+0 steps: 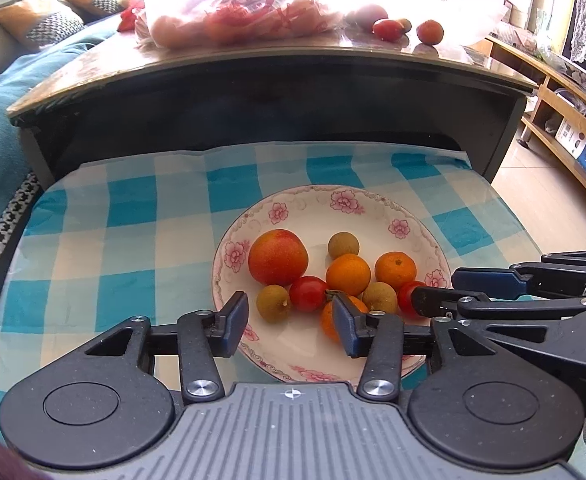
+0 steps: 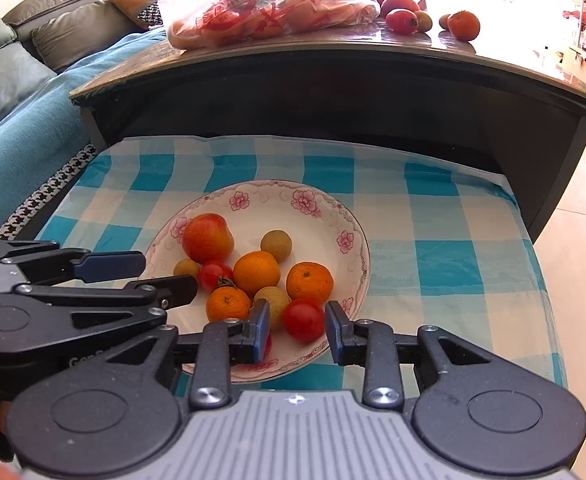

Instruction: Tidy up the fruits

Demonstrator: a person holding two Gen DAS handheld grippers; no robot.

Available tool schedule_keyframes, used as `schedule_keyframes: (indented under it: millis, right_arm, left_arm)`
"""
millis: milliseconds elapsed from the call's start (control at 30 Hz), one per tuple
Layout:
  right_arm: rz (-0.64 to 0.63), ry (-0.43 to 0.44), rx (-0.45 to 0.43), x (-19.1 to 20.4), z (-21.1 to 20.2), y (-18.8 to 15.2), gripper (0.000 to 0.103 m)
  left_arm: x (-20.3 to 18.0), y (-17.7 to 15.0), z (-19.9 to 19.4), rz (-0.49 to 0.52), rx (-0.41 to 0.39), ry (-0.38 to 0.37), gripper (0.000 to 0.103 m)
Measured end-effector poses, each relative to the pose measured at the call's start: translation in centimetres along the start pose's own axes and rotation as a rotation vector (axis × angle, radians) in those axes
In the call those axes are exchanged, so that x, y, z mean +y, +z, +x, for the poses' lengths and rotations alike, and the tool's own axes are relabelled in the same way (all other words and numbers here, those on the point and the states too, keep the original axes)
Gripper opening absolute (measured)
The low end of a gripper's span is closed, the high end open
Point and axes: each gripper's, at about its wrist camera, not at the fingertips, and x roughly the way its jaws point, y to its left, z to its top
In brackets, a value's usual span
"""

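Red print on plastic bag [image 2: 269, 4], unreadable

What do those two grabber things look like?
Both match. The left gripper and the right gripper are made of black plastic arms joined by shiny silver screws, with dark blue pads on the fingers. Behind sit two round black discs and a grey ribbed plate. No cables show.

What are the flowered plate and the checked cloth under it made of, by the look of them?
The plate looks like glazed ceramic or porcelain: glossy white with printed pink flowers, though melamine is possible. The checked cloth looks like thin woven fabric, matte, with soft creases and folds.
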Motion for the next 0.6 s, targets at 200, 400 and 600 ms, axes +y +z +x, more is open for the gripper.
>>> schedule_keyframes:
  millis: [200,400,600]
  right_arm:
    - [0.017,-0.002,-0.014,-0.1,-0.7,0.2,0.035]
    - [0.028,-0.005,-0.02,-0.1,-1.4,0.0,0.039]
    - [0.04,-0.005,-0.022,0.0,-2.5,-0.7,0.041]
  left_arm:
    - [-0.3,-0.3,-0.7,0.027,-0.012,0.027,0.062]
    - [-0.1,-0.7,-1.5,0.016,-0.019,0.041,0.072]
    - [0.1,-1.7,-2.6,-0.01,-0.028,0.06,0.081]
